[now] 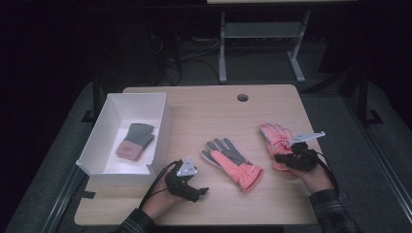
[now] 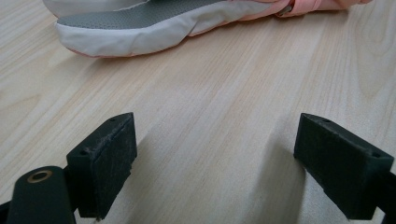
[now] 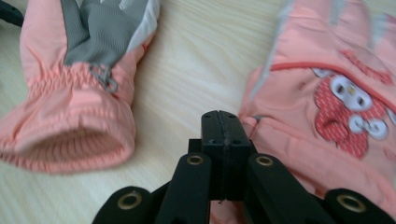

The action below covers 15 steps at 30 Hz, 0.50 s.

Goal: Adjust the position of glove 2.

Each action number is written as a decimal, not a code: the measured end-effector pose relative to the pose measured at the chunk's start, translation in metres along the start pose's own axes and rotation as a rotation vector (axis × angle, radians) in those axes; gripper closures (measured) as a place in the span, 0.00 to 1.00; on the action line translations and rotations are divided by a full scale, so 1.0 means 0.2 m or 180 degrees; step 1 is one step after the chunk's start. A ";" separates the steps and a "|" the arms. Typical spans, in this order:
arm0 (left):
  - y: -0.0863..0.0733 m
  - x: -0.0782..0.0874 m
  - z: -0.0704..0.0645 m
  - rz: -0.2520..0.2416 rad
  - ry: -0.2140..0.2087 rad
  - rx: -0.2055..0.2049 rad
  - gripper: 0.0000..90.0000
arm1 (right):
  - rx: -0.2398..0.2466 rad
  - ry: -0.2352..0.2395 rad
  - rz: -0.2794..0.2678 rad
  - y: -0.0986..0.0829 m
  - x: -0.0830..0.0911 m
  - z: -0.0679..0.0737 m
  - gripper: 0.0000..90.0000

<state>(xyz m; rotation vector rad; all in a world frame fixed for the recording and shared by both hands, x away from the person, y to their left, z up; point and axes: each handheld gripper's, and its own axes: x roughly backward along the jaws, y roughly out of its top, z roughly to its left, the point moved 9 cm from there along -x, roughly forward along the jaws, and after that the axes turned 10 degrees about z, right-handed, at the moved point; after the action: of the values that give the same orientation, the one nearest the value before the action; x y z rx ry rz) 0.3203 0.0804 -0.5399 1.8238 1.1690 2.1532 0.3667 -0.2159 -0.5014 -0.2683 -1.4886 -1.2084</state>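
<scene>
Right tongs (image 1: 286,154) pressed together, apparently pinching the patterned glove's (image 1: 277,138) cuff edge to lift it; left tongs (image 1: 201,191) spread, aimed at the palm-up glove (image 1: 233,162) on the surface (image 1: 204,111)

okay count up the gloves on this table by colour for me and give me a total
Pink ski gloves: 2, one palm up in the middle of the table, one under the right gripper
Grey and pink knit gloves: 1 stack in the white box; how many are in it cannot be told
Total: 3 counted

White box (image 1: 163,127) with grey-pink glove (image 1: 135,141)
</scene>
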 end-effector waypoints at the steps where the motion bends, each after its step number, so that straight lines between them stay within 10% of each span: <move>1: 0.00 0.00 0.00 -0.0003 0.0000 -0.0001 0.14 | -0.0030 0.0008 0.0008 -0.02 0.01 0.00 1.00; 9: 0.00 0.00 0.00 -0.0002 0.0003 -0.0004 0.14 | -0.0137 -0.0006 -0.0022 -0.15 0.10 -0.09 0.99; 15: 0.00 0.00 0.00 0.0000 0.0005 -0.0004 0.14 | -0.0066 0.0074 -0.0062 -0.08 0.16 -0.08 0.87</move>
<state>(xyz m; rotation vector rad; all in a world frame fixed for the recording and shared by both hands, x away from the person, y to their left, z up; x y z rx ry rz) 0.3206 0.0804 -0.5400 1.8221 1.1676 2.1553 0.3541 -0.2501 -0.4872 -0.2534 -1.4623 -1.2391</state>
